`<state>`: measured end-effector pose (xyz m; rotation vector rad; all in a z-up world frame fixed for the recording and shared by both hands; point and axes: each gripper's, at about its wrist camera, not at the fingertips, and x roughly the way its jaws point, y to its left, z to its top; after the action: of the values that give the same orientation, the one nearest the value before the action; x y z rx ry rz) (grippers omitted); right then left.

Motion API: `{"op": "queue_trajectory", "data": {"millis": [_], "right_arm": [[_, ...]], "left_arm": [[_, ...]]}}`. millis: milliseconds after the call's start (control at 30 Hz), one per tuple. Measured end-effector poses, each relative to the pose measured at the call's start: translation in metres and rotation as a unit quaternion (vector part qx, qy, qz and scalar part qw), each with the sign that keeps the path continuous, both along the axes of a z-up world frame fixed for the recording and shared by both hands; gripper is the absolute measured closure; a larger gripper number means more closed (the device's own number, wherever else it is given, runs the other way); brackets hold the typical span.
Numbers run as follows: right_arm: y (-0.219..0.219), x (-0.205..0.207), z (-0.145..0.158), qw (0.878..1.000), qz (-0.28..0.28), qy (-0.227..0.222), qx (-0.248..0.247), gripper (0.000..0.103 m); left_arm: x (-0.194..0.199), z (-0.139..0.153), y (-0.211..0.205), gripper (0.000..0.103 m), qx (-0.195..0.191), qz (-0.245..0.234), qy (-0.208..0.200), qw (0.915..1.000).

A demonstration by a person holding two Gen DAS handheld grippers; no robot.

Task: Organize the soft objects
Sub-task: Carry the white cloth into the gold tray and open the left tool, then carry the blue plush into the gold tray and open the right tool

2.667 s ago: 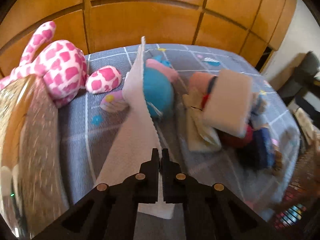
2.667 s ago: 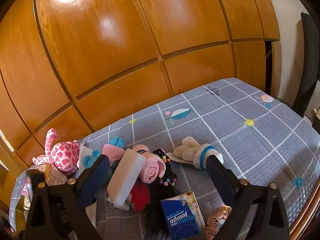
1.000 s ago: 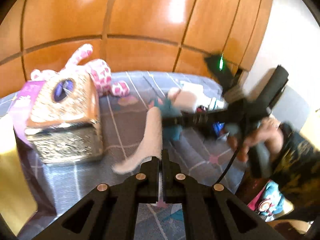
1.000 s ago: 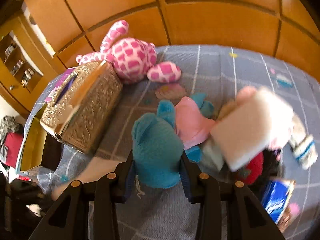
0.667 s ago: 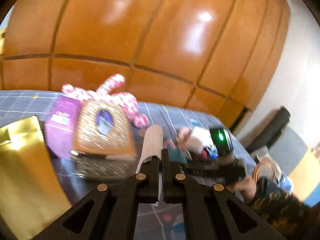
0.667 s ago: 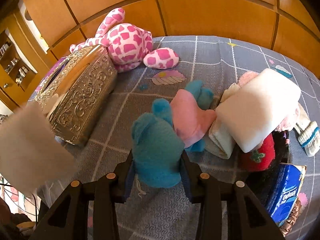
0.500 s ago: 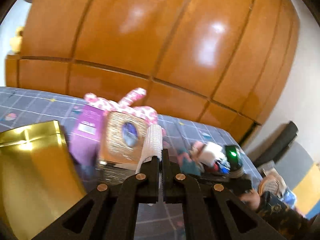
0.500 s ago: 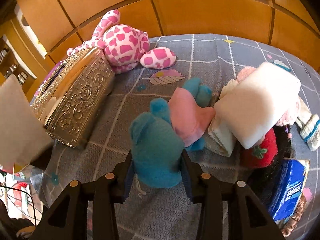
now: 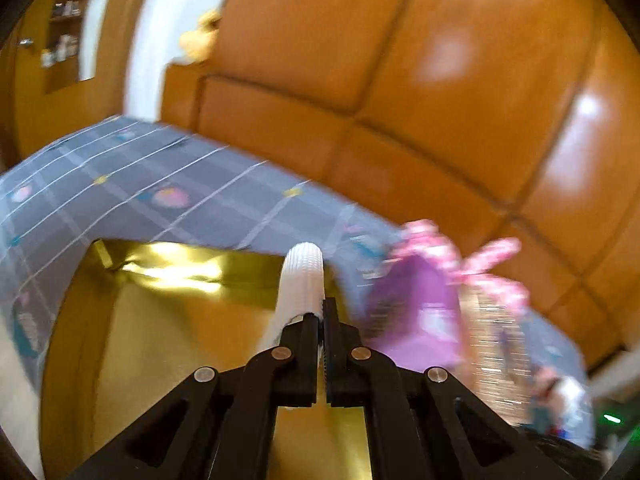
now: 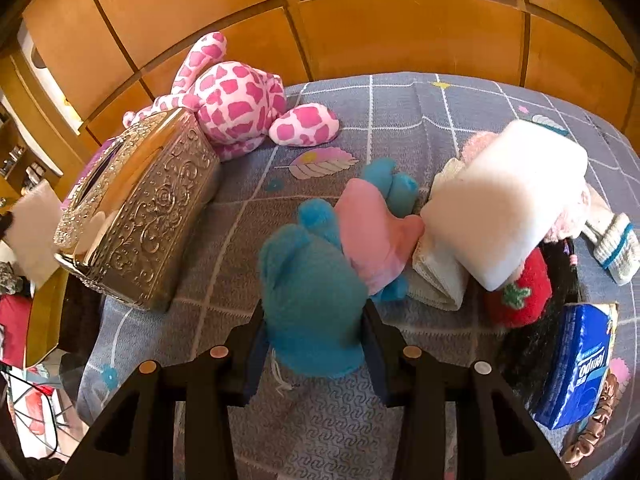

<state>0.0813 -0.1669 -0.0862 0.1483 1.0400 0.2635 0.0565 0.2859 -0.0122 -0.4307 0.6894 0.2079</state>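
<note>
My left gripper (image 9: 322, 312) is shut on a white textured cloth (image 9: 298, 284) and holds it over an open gold box (image 9: 168, 320). The cloth also shows at the left edge of the right wrist view (image 10: 34, 232). My right gripper (image 10: 312, 320) is shut on a teal plush mitt (image 10: 312, 292) above the grey checked bedspread (image 10: 400, 112). Just beyond the mitt lie a pink and blue mitt (image 10: 376, 232), a white foam block (image 10: 508, 204), a folded cream cloth (image 10: 436, 268) and a red strawberry plush (image 10: 520, 292).
A pink spotted plush (image 10: 236, 100) lies by the wooden wall panels (image 10: 360, 12). An embossed silver tissue box (image 10: 140, 208) stands left of the pile. A blue tissue pack (image 10: 580, 364), a striped sock (image 10: 614, 248) and dark hair ties (image 10: 560, 272) lie at the right.
My left gripper has swung left with the cloth, from above the silver box to over the gold box. My right gripper holds the teal mitt nearly still.
</note>
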Motion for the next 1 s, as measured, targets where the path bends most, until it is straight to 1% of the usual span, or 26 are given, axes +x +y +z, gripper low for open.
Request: {"op": "queue_trajectory", "data": {"millis": [33,67,100,133,167,200,300,400,433,533,633,733,833,1000], "right_arm": [[0.001,0.001,0.0,1.0,-0.001,0.0,-0.002,0.061],[0.001,0.002,0.001,1.0,-0.002,-0.001,-0.003,0.061],[0.002,0.004,0.003,1.0,-0.005,-0.002,-0.004,0.061],[0.002,0.005,0.004,1.0,-0.007,-0.004,-0.004,0.061],[0.003,0.008,0.008,1.0,-0.01,-0.008,-0.003,0.061],[0.003,0.01,0.01,1.0,-0.011,-0.01,-0.002,0.061],[0.01,0.019,0.023,1.0,-0.012,-0.027,-0.003,0.062],[0.019,0.028,0.038,0.999,-0.007,-0.046,0.002,0.061],[0.023,0.031,0.043,0.999,-0.005,-0.051,0.004,0.061],[0.038,0.039,0.058,0.997,0.008,-0.071,0.01,0.062],[0.057,0.047,0.074,0.996,0.023,-0.089,0.018,0.062],[0.082,0.051,0.092,0.992,0.046,-0.112,0.029,0.062],[0.11,0.053,0.107,0.988,0.076,-0.127,0.041,0.062],[0.153,0.047,0.117,0.981,0.126,-0.137,0.048,0.062]], "left_arm": [[0.004,-0.009,0.003,0.101,-0.008,-0.003,0.013,0.9999],[0.009,-0.021,0.007,0.093,-0.013,0.003,0.032,0.9994],[0.01,-0.028,0.007,0.084,-0.01,0.011,0.048,0.9987],[0.011,-0.034,0.006,0.061,-0.009,0.019,0.061,0.9979],[0.007,-0.039,0.007,0.043,-0.017,0.027,0.061,0.9976],[0.002,-0.042,0.006,0.039,-0.022,0.034,0.057,0.9976],[-0.008,-0.046,0.0,0.039,-0.015,0.037,0.061,0.9973],[-0.02,-0.046,-0.006,0.034,-0.009,0.03,0.07,0.9971],[-0.023,-0.045,-0.009,0.032,-0.005,0.03,0.072,0.9969],[-0.036,-0.04,-0.015,0.031,0.006,0.028,0.078,0.9965],[-0.045,-0.033,-0.023,0.027,0.017,0.025,0.074,0.9968],[-0.054,-0.023,-0.032,0.025,0.035,0.02,0.064,0.9971],[-0.061,-0.014,-0.039,0.02,0.049,0.018,0.055,0.9971],[-0.069,-0.002,-0.045,0.017,0.064,0.017,0.043,0.9969]]}}
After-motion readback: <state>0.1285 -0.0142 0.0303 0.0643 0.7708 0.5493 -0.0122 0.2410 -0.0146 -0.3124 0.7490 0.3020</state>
